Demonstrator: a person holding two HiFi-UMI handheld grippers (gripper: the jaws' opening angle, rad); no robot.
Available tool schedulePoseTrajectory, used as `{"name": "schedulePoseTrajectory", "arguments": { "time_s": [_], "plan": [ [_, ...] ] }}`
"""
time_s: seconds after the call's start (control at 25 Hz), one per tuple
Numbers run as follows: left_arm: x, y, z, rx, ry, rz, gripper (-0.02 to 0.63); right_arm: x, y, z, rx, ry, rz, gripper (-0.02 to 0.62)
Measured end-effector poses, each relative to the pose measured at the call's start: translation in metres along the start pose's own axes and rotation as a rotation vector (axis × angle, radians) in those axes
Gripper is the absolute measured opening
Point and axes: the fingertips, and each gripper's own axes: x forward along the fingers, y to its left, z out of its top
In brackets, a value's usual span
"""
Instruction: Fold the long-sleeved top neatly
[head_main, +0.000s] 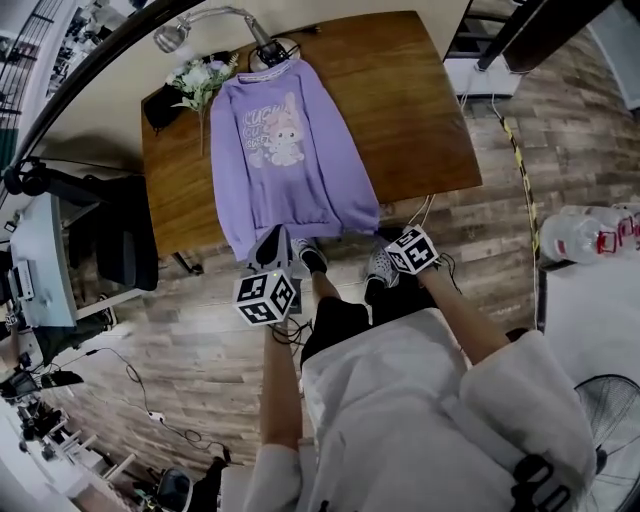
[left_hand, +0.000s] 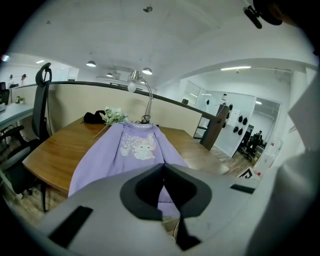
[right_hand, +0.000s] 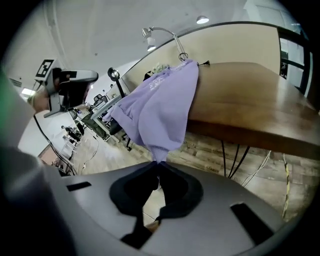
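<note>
**1. Markings**

The top (head_main: 290, 150) carried a chest print: a cartoon rabbit figure with rows of pale lettering beside it. The lettering was too small and distorted to read in any view. Each hand-held gripper bore a cube (head_main: 266, 297) of black-and-white square markers, which held no readable text. The bottles (head_main: 590, 235) at the right edge had red labels whose print could not be read.

**2. Position of the top**

The top lay face up and lengthwise on the table (head_main: 400, 90). Its collar was at the far edge beside the lamp (head_main: 200, 25) and the flowers (head_main: 200, 80). Its ribbed hem hung over the near edge.

**3. Gripper state**

- The left hand-held gripper (left_hand: 162, 172) had its jaws closed at the left end of the hem, with purple cloth at and behind the meeting line.
- The right hand-held gripper (right_hand: 158, 167) had its jaws closed on a ribbed purple edge at the right end of the hem, and the cloth rose from the jaws to the table edge.

**4. Limits of view**

- It could not be determined whether the right jaws held a cuff or a hem corner.
- The sleeves lay along the body, and their cuffs could not be told apart from the hem.
- In the head view, the marker cubes and the person's arms covered most of both gripper bodies.
- The fan (head_main: 610, 410) was cut off by the frame edge.
</note>
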Motion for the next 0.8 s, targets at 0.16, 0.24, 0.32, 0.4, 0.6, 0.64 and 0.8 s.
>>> {"name": "schedulePoseTrajectory", "arguments": {
  "time_s": [0.16,0.24,0.32,0.4,0.6,0.64,0.8],
  "plan": [
    [0.0,-0.001,0.004,0.01,-0.001,-0.002,0.023,-0.033,-0.003,0.011,-0.027,-0.044,0.016,0.023],
    [0.001,-0.004,0.005,0.018,0.004,-0.008,0.023,-0.052,-0.008,0.017,-0.046,-0.063,0.016,0.023],
    [0.003,-0.005,0.005,0.026,0.011,-0.015,0.023,-0.069,-0.015,0.025,-0.07,-0.076,0.007,0.023],
    [0.006,-0.007,0.006,0.031,0.014,-0.023,0.023,-0.087,-0.027,0.034,-0.096,-0.085,-0.011,0.023],
    [0.01,-0.015,0.014,0.039,0.01,-0.043,0.023,-0.138,-0.066,0.06,-0.098,-0.124,-0.07,0.023],
    [0.011,-0.016,0.017,0.04,0.006,-0.047,0.023,-0.149,-0.076,0.068,-0.1,-0.131,-0.088,0.023],
    [0.017,-0.014,0.032,0.042,-0.002,-0.06,0.023,-0.187,-0.116,0.097,-0.137,-0.123,-0.164,0.023]
  ]
}}
